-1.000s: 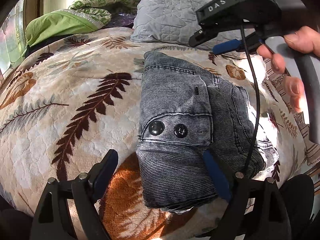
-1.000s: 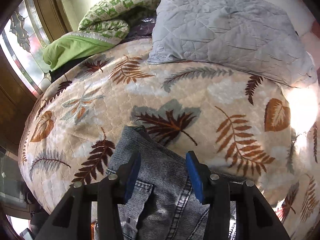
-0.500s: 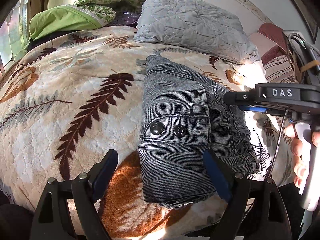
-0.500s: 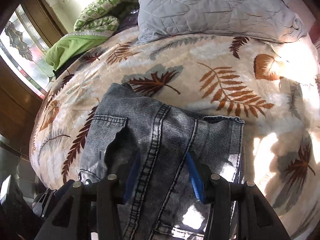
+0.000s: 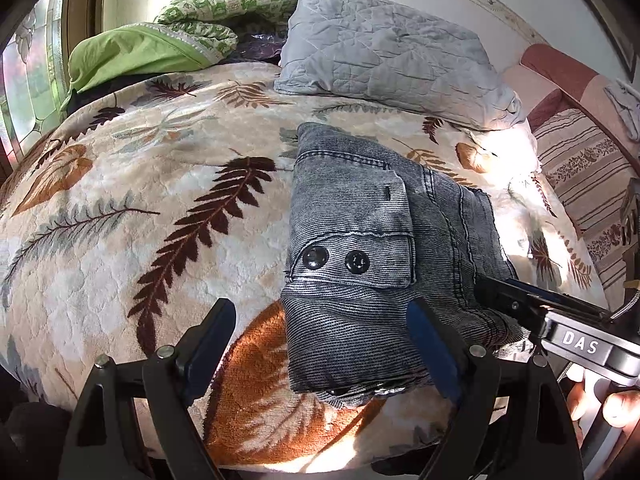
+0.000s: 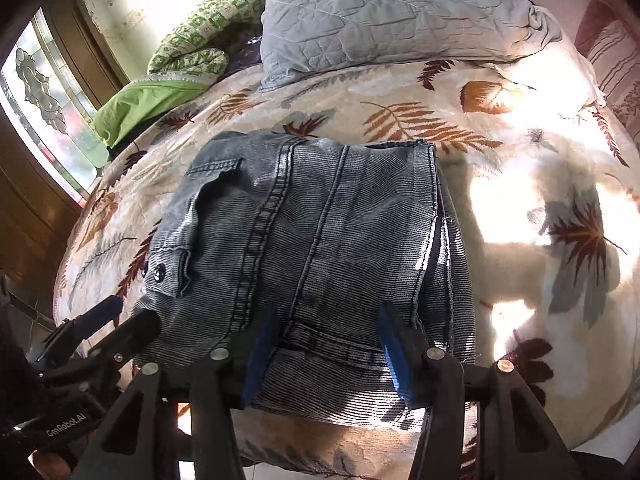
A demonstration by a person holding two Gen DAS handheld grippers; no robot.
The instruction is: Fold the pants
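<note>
Grey washed denim pants [image 5: 372, 248] lie folded into a compact stack on a leaf-patterned blanket [image 5: 140, 220]; they also show in the right wrist view [image 6: 320, 248]. A flap with two black snaps [image 5: 334, 259] faces up. My left gripper [image 5: 324, 344] is open and empty at the near edge of the stack, its right finger over the denim. My right gripper [image 6: 328, 344] is open and empty above the near edge of the stack; it shows in the left wrist view [image 5: 516, 296] low at the right edge of the pants.
A grey quilted pillow [image 5: 392, 60] lies at the back of the bed. A green bedding pile [image 5: 160, 44] sits back left by a window [image 6: 40, 92]. Striped cushions [image 5: 580, 168] stand to the right. The bed's front edge is just below the grippers.
My right gripper has come down from above the far side of the pants to their near right edge. The left gripper and the pants have stayed put.
</note>
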